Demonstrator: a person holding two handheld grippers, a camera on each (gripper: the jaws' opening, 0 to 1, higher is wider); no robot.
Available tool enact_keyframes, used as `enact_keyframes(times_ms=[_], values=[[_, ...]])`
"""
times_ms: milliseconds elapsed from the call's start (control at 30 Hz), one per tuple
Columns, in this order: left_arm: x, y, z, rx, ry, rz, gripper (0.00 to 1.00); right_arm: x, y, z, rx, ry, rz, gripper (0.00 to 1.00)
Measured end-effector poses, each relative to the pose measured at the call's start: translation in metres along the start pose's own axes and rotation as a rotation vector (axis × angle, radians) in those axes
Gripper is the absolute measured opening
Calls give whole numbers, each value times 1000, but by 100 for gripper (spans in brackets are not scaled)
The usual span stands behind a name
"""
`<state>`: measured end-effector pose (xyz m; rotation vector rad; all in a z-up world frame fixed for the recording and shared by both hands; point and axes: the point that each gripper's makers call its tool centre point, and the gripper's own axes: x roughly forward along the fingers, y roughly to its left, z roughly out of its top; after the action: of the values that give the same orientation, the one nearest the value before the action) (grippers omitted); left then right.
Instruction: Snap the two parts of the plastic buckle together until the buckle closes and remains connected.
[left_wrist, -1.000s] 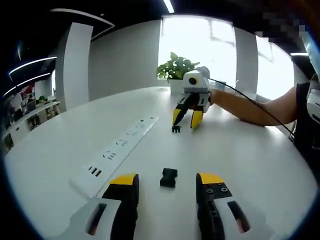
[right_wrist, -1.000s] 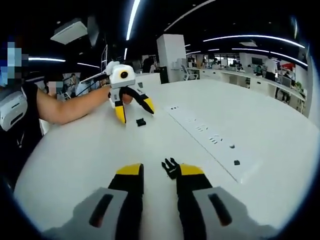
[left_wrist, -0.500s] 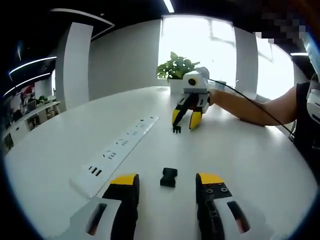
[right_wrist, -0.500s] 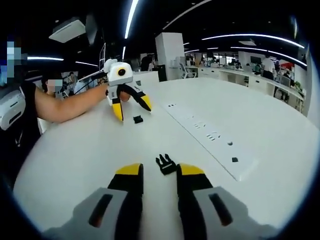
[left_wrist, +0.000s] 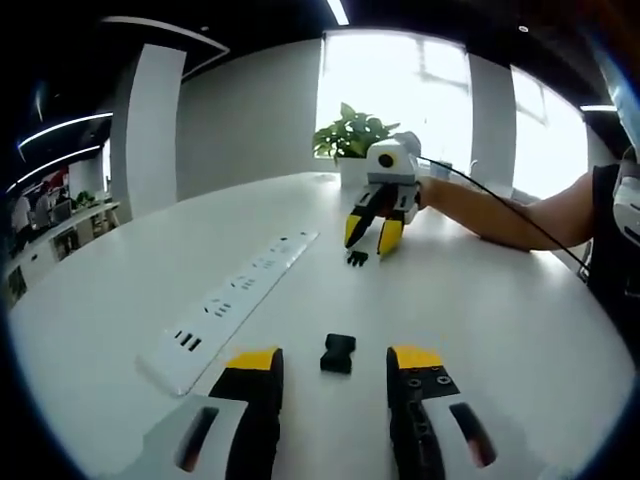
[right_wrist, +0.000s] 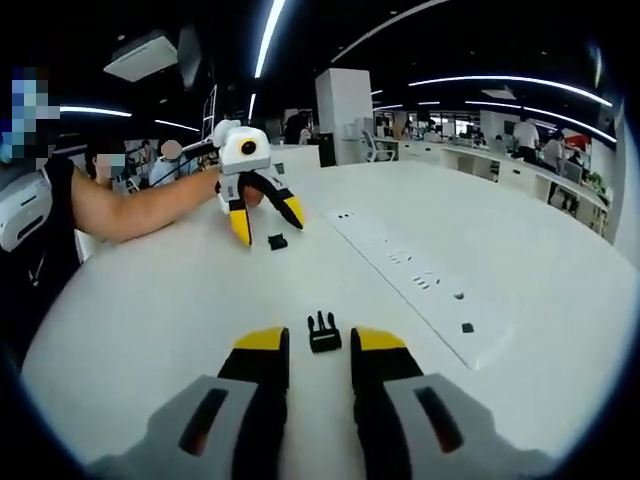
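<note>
Lying apart: two buckle halves (left_wrist: 338, 353) (right_wrist: 323, 333) on one table (left_wrist: 520, 330).

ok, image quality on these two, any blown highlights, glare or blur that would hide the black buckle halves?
Left gripper view: the bright window behind the green potted plant is blown out, but the black socket half of the buckle reads sharp against the white table. Right gripper view: ceiling light strips glare, fisheye bends the white power strip, and the black pronged buckle half stays crisp with a faint shadow.
</note>
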<state>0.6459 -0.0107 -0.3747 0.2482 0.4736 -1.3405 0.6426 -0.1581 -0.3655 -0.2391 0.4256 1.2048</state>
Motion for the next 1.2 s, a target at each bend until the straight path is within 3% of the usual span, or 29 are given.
enact_keyframes(times_ms=[200,500,967,1200], values=[[1,-1,1,0,-6,-8,41,0,-2,2,-11,-11,-9,23],[1,2,2,40,-25,-1,31,4,0,4,-68,-17,-14,20],[1,4,2,42,-37,10,30,7,2,3,-100,-15,-10,20],[-1,1,4,64,-52,1,23,9,-2,2,-107,-13,-13,19]])
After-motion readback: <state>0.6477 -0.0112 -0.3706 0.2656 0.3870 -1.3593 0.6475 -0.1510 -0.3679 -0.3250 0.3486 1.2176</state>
